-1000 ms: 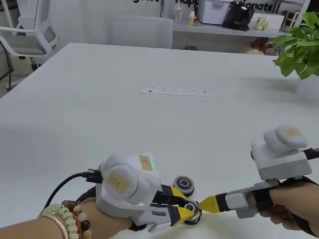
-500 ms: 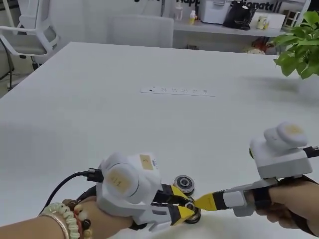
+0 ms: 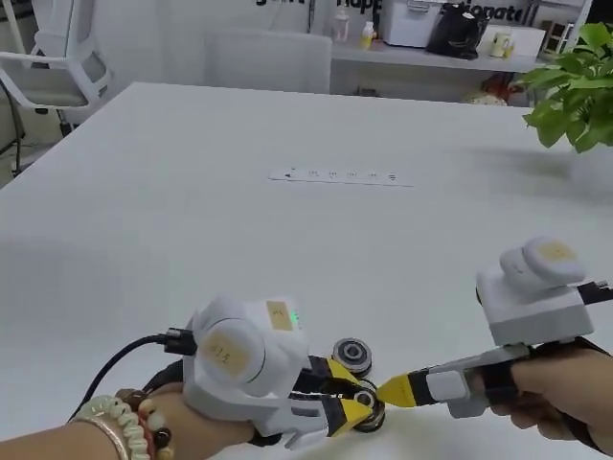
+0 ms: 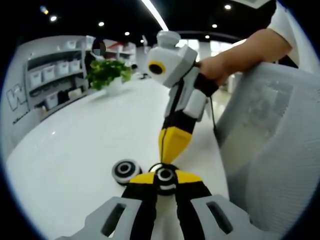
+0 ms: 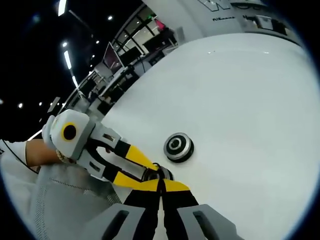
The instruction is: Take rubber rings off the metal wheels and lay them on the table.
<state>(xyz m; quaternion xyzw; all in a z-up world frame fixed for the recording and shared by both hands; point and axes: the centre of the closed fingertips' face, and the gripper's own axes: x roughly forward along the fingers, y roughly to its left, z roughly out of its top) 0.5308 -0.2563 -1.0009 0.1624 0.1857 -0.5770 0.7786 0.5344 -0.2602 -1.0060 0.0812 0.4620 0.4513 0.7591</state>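
Note:
A metal wheel [image 3: 370, 412] with a black rubber ring sits between the yellow jaws of my left gripper [image 3: 360, 391], which is shut on it at the table's near edge. The same wheel [image 4: 165, 175] fills the gap of the left gripper [image 4: 165, 178] in its own view. My right gripper [image 3: 385, 391] comes in from the right, its tips pressed together at the wheel's rim, pinching the rubber ring. In the right gripper view the right gripper [image 5: 161, 184] meets the held wheel [image 5: 158, 173]. A second wheel [image 3: 353, 354] [image 4: 126, 171] [image 5: 178, 146] with its ring on lies flat just beyond.
The white table [image 3: 287, 259] stretches far ahead, with a flush power strip [image 3: 340, 176] in its middle. A green plant [image 3: 575, 86] stands at the far right. White chairs [image 3: 57, 67] stand beyond the table's far left, and a mesh chair back [image 4: 270, 150] is close by.
My right gripper's tips have edged a little leftward onto the held wheel. The left gripper and the second wheel have stayed put.

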